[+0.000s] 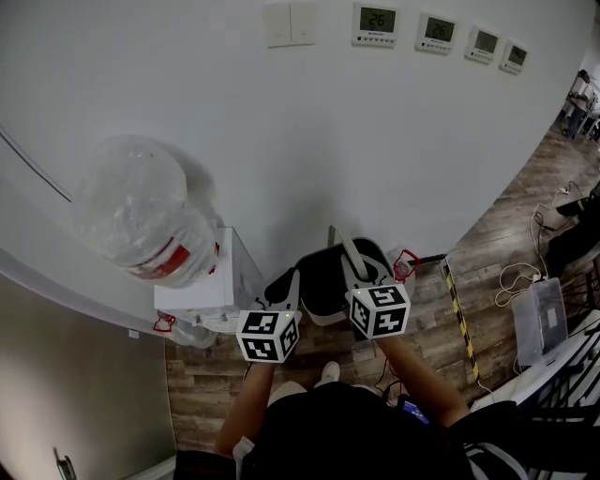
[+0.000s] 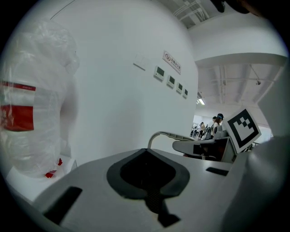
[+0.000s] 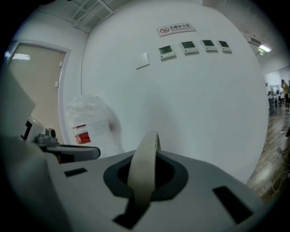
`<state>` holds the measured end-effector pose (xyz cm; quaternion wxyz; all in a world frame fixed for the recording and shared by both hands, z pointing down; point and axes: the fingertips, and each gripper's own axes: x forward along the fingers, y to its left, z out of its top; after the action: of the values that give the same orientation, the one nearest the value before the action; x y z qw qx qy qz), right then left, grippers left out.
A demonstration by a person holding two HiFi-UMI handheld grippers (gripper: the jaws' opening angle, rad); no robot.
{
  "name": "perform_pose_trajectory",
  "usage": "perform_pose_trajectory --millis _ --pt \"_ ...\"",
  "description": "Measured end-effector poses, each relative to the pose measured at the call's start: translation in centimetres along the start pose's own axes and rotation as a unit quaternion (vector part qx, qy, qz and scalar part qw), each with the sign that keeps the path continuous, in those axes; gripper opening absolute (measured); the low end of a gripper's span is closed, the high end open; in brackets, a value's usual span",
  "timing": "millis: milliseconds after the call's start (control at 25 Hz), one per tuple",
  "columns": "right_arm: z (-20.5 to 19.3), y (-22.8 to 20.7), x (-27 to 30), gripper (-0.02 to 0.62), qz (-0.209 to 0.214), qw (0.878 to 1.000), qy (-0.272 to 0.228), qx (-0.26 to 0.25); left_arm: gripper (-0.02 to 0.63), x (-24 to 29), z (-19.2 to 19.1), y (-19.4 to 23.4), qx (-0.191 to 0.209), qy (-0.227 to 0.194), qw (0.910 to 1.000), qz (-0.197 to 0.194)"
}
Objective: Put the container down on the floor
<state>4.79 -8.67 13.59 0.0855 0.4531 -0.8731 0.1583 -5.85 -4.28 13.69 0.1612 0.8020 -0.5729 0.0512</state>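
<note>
Clamping the container [image 1: 323, 278] handle [image 3: 148, 152], right gripper [image 1: 362, 272] faces wall [image 1: 281, 141] close ahead.

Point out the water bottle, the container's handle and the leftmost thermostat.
water bottle [image 1: 127, 197]: head view, on the clear body above the red label.
container handle [image 3: 144, 174]: right gripper view, on the middle of the pale strap.
leftmost thermostat [image 1: 376, 21]: head view, on its green display.

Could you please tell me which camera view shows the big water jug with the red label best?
The head view: the water jug shows large and nearly whole, upended on the white dispenser. The right gripper view shows the jug small, its lower part hidden. The left gripper view cuts it off at the picture's left edge.
</note>
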Motion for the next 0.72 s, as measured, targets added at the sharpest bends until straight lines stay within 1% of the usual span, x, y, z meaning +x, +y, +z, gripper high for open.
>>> perform_pose_trajectory --millis 200,320,400,720 --pt "-0.6 -0.6 0.8 0.031 0.012 1.0 0.01 0.002 0.015 0.2 -1.2 0.4 0.0 0.016 0.9997 0.017" --pt "-0.9 -0.9 1.1 0.031 0.014 1.0 0.016 0.003 0.015 0.3 -1.2 0.7 0.008 0.02 0.9995 0.022" --pt "-1.0 -1.1 1.6 0.031 0.014 1.0 0.021 0.007 0.015 0.4 -1.0 1.0 0.004 0.02 0.9995 0.025" --pt "-2.4 -0.9 3.8 0.031 0.003 0.999 0.04 0.024 0.015 1.9 -2.3 2.5 -0.002 0.04 0.9991 0.011"
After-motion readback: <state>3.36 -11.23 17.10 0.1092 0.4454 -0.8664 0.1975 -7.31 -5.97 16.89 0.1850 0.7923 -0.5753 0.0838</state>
